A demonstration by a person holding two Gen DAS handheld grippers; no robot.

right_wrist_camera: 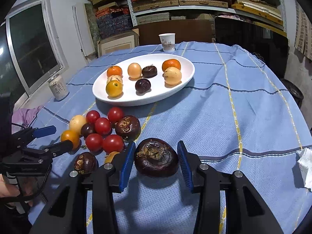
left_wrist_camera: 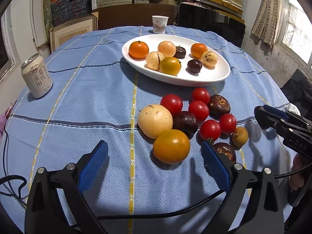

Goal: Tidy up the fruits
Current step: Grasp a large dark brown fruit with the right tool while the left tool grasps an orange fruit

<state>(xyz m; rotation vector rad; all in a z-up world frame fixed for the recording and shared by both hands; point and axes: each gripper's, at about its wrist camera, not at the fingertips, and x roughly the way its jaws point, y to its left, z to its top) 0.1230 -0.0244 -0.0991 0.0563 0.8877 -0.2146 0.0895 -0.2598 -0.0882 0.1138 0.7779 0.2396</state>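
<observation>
A dark brown water chestnut [right_wrist_camera: 156,159] sits between the blue pads of my right gripper [right_wrist_camera: 157,152], which press on both its sides just above the blue cloth. In the left wrist view the right gripper [left_wrist_camera: 262,115] comes in from the right edge, beside the fruit heap. That heap holds red cherry tomatoes [left_wrist_camera: 171,103], a pale round fruit [left_wrist_camera: 155,120], dark fruits and an orange-yellow citrus [left_wrist_camera: 171,146]. My left gripper [left_wrist_camera: 154,145] stands open around the near side of the citrus, its pads apart from it. The white oval plate [left_wrist_camera: 214,78] beyond holds several fruits.
A drink can [left_wrist_camera: 37,76] stands at the table's left, a paper cup [left_wrist_camera: 159,24] at the far edge. A crumpled tissue [right_wrist_camera: 305,165] lies at the right. A black cable [left_wrist_camera: 11,185] runs over the near left of the cloth. Shelves and a dark chair stand behind.
</observation>
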